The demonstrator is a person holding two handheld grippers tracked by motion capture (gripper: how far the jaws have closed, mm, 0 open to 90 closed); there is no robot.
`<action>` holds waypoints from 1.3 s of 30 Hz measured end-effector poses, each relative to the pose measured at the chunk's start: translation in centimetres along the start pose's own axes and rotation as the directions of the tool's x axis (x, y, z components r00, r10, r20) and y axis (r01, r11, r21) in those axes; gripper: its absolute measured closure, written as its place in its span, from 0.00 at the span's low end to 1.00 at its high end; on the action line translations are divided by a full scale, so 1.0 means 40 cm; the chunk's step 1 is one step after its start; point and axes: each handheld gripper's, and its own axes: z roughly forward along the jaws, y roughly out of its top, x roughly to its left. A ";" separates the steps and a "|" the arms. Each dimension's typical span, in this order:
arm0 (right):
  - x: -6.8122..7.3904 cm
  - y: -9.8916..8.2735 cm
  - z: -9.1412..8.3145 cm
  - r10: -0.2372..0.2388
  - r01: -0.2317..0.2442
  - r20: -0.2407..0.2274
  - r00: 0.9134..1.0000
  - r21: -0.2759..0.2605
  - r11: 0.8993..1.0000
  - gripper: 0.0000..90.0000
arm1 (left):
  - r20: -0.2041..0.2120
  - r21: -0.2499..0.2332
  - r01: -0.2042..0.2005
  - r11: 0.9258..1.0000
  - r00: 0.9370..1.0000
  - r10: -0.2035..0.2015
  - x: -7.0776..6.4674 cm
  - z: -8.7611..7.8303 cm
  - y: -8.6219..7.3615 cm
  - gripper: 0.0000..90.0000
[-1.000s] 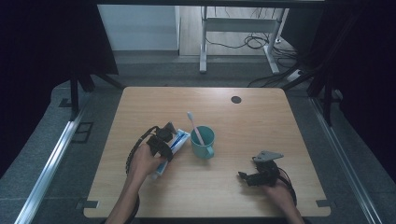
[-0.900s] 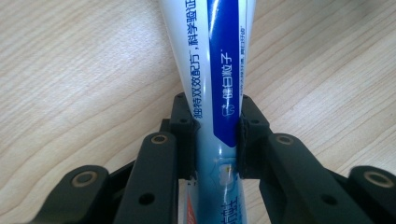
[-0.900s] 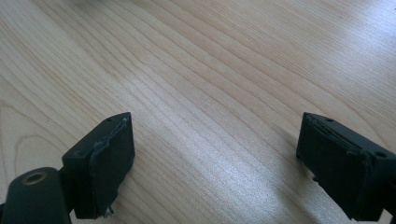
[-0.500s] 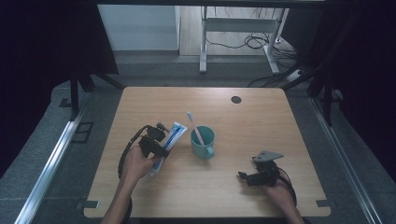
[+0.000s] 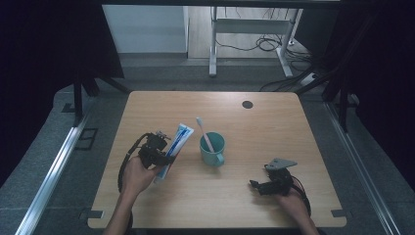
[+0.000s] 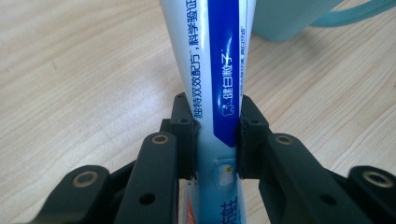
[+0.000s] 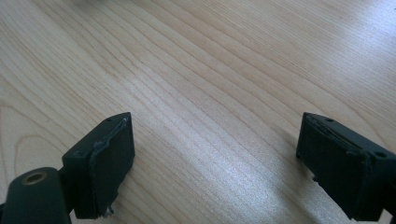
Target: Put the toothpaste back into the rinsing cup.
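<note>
High view: my left gripper (image 5: 157, 149) is clamped on the toothpaste tube (image 5: 175, 148), held tilted above the table (image 5: 274, 122), just left of the teal cup (image 5: 213, 148) w/ a toothbrush (image 5: 204, 133) in it. Left gripper view: both pads (image 6: 187, 140) press the tube's sides. My right gripper (image 5: 259, 186) sits low near the table's front-right, jaws wide apart, nothing btw them.

My left gripper (image 6: 217, 140) has its two black jaws clamped on a white and blue toothpaste tube (image 6: 212, 70), pads pressing its sides. The tube runs up from between them over the pale wooden table (image 6: 79, 70). At the top right sits a teal cup (image 6: 299, 18).
</note>
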 end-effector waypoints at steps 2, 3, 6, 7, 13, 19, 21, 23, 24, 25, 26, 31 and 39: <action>0.000 0.000 0.000 0.000 0.000 0.000 1.000 0.000 1.000 0.13 | 0.003 -0.022 -0.012 1.000 1.000 0.012 -0.002 -0.009 -0.004 0.81; 0.000 0.000 0.000 -0.001 0.001 0.000 1.000 0.000 1.000 0.13 | 0.005 -0.034 -0.016 0.999 1.000 0.016 -0.002 -0.013 -0.006 0.81; 0.000 0.000 0.000 0.000 0.000 -0.001 1.000 0.000 1.000 0.13 | 0.015 -0.071 -0.024 0.997 1.000 0.025 -0.003 -0.025 -0.012 0.81; 0.000 0.000 0.000 -0.001 0.001 -0.001 1.000 0.000 1.000 0.13 | 0.019 -0.079 -0.024 0.997 0.999 0.026 -0.003 -0.027 -0.013 0.81; 0.000 0.000 0.000 0.000 0.000 0.000 1.000 0.000 1.000 0.13 | 0.038 -0.145 -0.035 0.989 0.998 0.041 -0.010 -0.040 -0.017 0.81; 0.000 0.000 0.000 -0.001 0.001 -0.001 1.000 0.001 1.000 0.13 | 0.062 -0.203 -0.030 0.979 0.997 0.043 -0.016 -0.054 -0.013 0.81; 0.000 0.000 0.000 0.001 -0.001 -0.001 1.000 0.000 1.000 0.13 | 0.062 -0.220 -0.039 0.975 0.997 0.054 -0.018 -0.058 -0.010 0.81; 0.000 0.000 0.000 0.000 0.000 0.000 1.000 0.000 1.000 0.13 | 0.064 -0.238 -0.041 0.970 0.996 0.058 -0.022 -0.061 -0.006 0.81; 0.000 0.000 0.000 0.000 0.000 0.000 1.000 0.000 1.000 0.13 | 0.068 -0.251 -0.045 0.967 0.996 0.064 -0.025 -0.063 -0.003 0.81; 0.000 0.000 0.000 0.001 -0.001 0.000 1.000 -0.001 1.000 0.13 | 0.069 -0.262 -0.046 0.964 0.995 0.066 -0.028 -0.065 0.000 0.81; 0.000 0.000 0.000 0.000 0.000 0.000 1.000 0.000 1.000 0.13 | 0.073 -0.269 -0.046 0.962 0.995 0.068 -0.030 -0.066 0.003 0.81; 0.000 0.000 0.000 -0.001 0.001 0.000 1.000 0.000 1.000 0.13 | 0.073 -0.304 -0.057 0.951 0.994 0.083 -0.046 -0.070 0.027 0.81; 0.000 0.000 -0.001 0.000 0.000 -0.001 1.000 0.002 1.000 0.13 | 0.072 -0.345 -0.068 0.936 0.993 0.099 -0.066 -0.063 0.066 0.81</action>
